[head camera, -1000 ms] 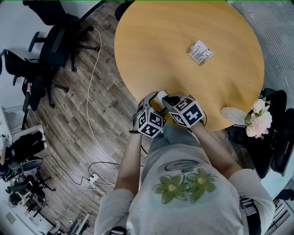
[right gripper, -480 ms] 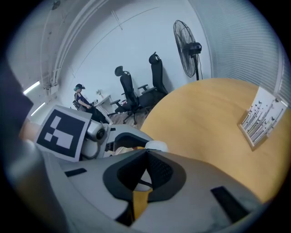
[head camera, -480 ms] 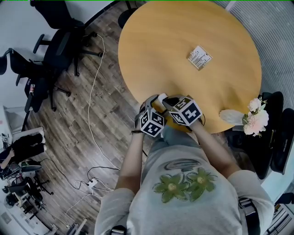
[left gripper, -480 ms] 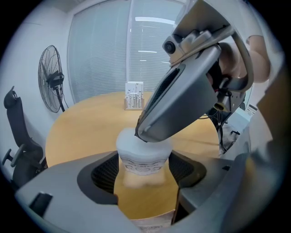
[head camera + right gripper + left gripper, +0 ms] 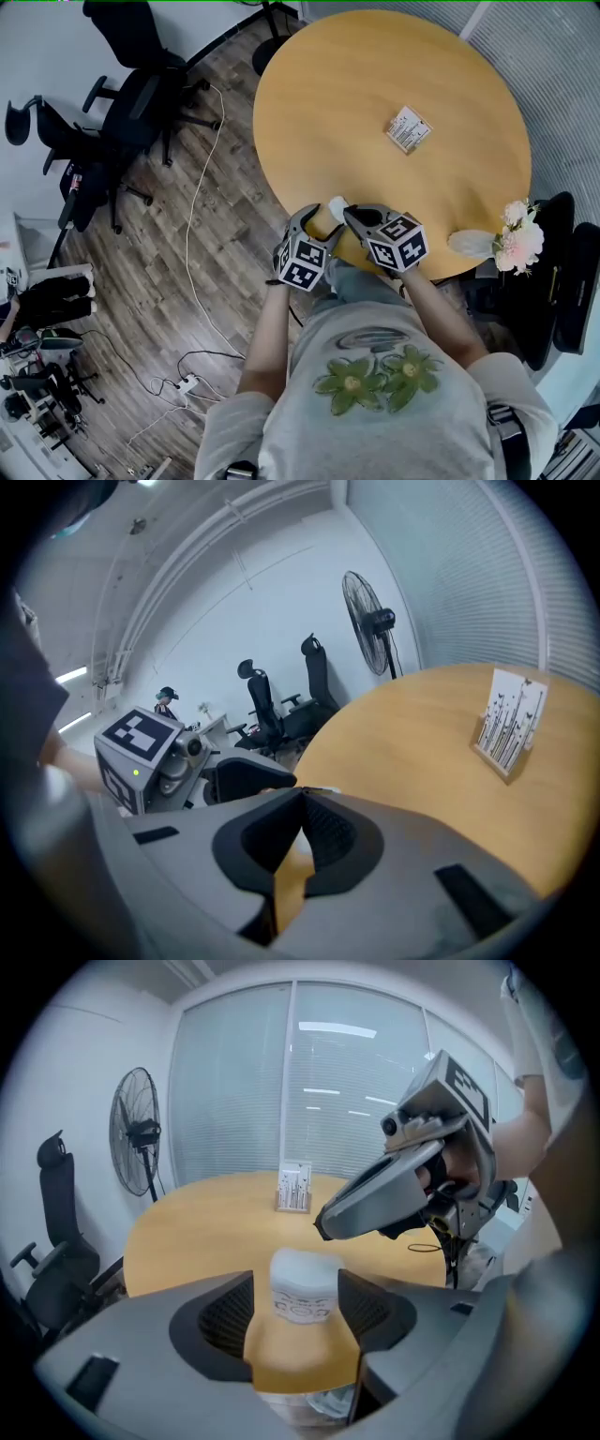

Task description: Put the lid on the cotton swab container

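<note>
The cotton swab container (image 5: 303, 1288) is a small white jar with a pale lid on top and a printed label. It stands near the round table's front edge (image 5: 336, 203), between the jaws of my left gripper (image 5: 295, 1290). Those jaws are closing around it, and a thin gap shows at the left pad (image 5: 232, 1312). My right gripper (image 5: 351, 215) is shut and holds nothing; its tip hovers just right of the jar and reaches in from the right (image 5: 323, 1222) in the left gripper view.
A small card stand (image 5: 410, 129) sits mid-table, also visible as the card stand (image 5: 506, 724) in the right gripper view. Pale flowers (image 5: 520, 239) lie at the table's right edge. Office chairs (image 5: 131, 103) and a white cable (image 5: 192, 234) are on the wooden floor to the left.
The right gripper has drawn back to the right, away from the jar. The jar now shows clear at the left gripper's tips.
</note>
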The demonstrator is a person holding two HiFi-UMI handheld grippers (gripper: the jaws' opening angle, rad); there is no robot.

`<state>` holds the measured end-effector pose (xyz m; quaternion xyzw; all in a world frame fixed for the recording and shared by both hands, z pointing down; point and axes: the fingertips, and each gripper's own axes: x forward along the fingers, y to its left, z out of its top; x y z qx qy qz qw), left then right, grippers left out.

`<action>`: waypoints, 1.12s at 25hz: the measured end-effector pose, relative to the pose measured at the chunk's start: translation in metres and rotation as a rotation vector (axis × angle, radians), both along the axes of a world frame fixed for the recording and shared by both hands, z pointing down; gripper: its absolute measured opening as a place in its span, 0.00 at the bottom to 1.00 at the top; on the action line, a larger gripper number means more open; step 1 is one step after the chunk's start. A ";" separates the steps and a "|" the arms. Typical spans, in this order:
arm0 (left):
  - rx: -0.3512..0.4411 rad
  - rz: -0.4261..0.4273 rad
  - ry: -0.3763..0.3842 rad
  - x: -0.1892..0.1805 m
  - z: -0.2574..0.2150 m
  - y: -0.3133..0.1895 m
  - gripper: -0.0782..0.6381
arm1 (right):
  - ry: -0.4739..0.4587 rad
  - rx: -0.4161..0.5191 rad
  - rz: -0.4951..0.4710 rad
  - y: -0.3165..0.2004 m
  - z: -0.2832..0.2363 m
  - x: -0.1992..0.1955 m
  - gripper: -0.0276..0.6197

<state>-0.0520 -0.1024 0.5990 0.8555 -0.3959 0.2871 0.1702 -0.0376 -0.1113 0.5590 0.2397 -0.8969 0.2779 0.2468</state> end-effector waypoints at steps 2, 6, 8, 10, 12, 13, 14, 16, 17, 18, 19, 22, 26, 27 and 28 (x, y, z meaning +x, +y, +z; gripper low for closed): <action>0.030 -0.045 0.051 -0.005 -0.015 0.000 0.47 | -0.013 0.063 0.018 -0.001 -0.012 0.001 0.04; 0.121 -0.120 0.100 -0.016 -0.050 -0.006 0.35 | -0.044 0.154 0.056 -0.001 -0.036 -0.001 0.04; 0.162 -0.150 0.121 -0.022 -0.066 -0.008 0.29 | -0.058 0.185 0.073 -0.001 -0.046 -0.001 0.04; 0.197 -0.179 0.146 -0.026 -0.081 -0.007 0.18 | -0.072 0.212 0.089 0.001 -0.056 -0.001 0.04; 0.229 -0.202 0.168 -0.029 -0.095 -0.007 0.11 | -0.085 0.232 0.101 0.003 -0.064 0.000 0.04; 0.243 -0.209 0.177 -0.030 -0.102 -0.006 0.11 | -0.090 0.240 0.104 0.004 -0.068 0.001 0.04; 0.256 -0.215 0.181 -0.031 -0.108 -0.006 0.11 | -0.095 0.245 0.104 0.006 -0.072 0.001 0.04; 0.271 -0.224 0.180 -0.033 -0.117 -0.004 0.11 | -0.102 0.252 0.107 0.008 -0.078 0.000 0.04; 0.273 -0.227 0.176 -0.033 -0.121 -0.003 0.11 | -0.106 0.256 0.110 0.009 -0.081 0.000 0.04; 0.275 -0.229 0.174 -0.033 -0.124 -0.002 0.11 | -0.110 0.260 0.113 0.010 -0.083 0.000 0.04; 0.277 -0.230 0.173 -0.033 -0.126 0.000 0.11 | -0.114 0.263 0.117 0.011 -0.086 0.001 0.04; 0.281 -0.228 0.172 -0.029 -0.132 0.004 0.11 | -0.124 0.276 0.123 0.014 -0.091 0.004 0.04; 0.285 -0.225 0.181 -0.024 -0.137 0.006 0.11 | -0.130 0.292 0.124 0.016 -0.098 0.006 0.04; 0.288 -0.224 0.182 -0.023 -0.138 0.007 0.11 | -0.131 0.294 0.125 0.017 -0.098 0.007 0.04; 0.291 -0.224 0.182 -0.021 -0.139 0.007 0.11 | -0.132 0.295 0.126 0.018 -0.098 0.008 0.04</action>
